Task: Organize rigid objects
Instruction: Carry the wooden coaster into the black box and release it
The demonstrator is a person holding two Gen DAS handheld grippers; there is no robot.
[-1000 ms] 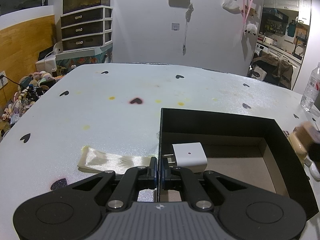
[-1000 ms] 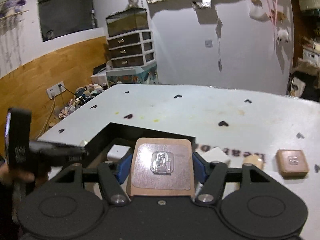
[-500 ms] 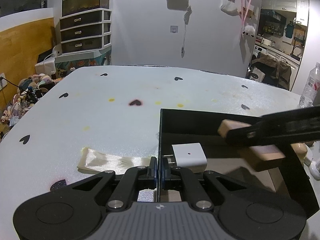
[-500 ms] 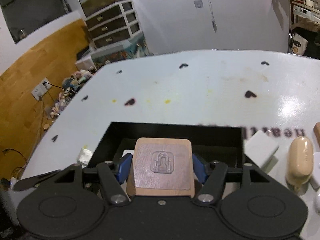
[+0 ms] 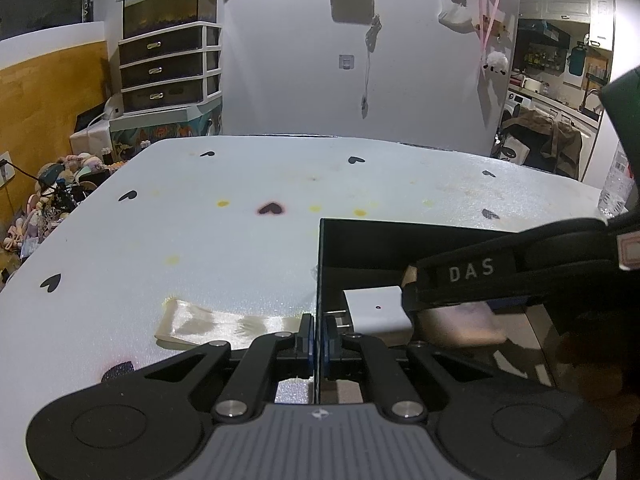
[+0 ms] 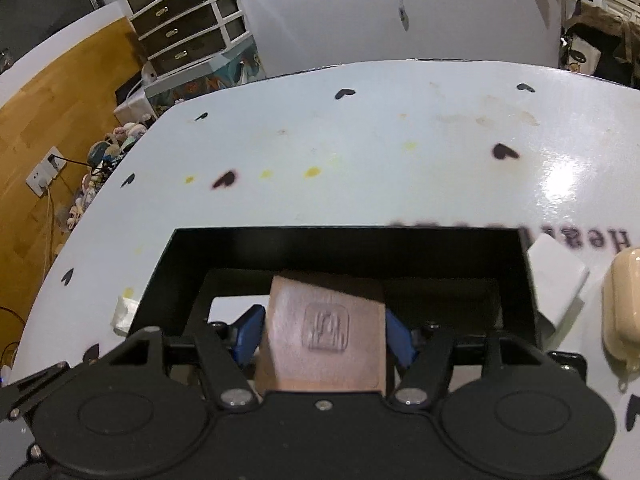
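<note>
The right gripper (image 6: pixel 322 338) has just been spreading its fingers, and the brown square block (image 6: pixel 326 336) with a clear hook on its face now sits tilted and loose between the blue pads, apparently being let go into the black box (image 6: pixel 348 240) on the worktop (image 6: pixel 360 152). The left gripper (image 5: pixel 318 338) has its fingers pinched fully together on the box's thin left wall, seemingly to steady the box while things go in. A white charger (image 5: pixel 376 306) already lies on the box floor, just beside that wall. From the left side, the right gripper is seen reaching in over the box's right rim, angled steeply down, with a person's hand behind it at the frame's edge. Outside the box, to its right, a white pad (image 6: pixel 558 280) and a beige case (image 6: pixel 622 308) wait on the worktop, likely next in line. A cream strip (image 5: pixel 224 324) lies flat left of the box.
</note>
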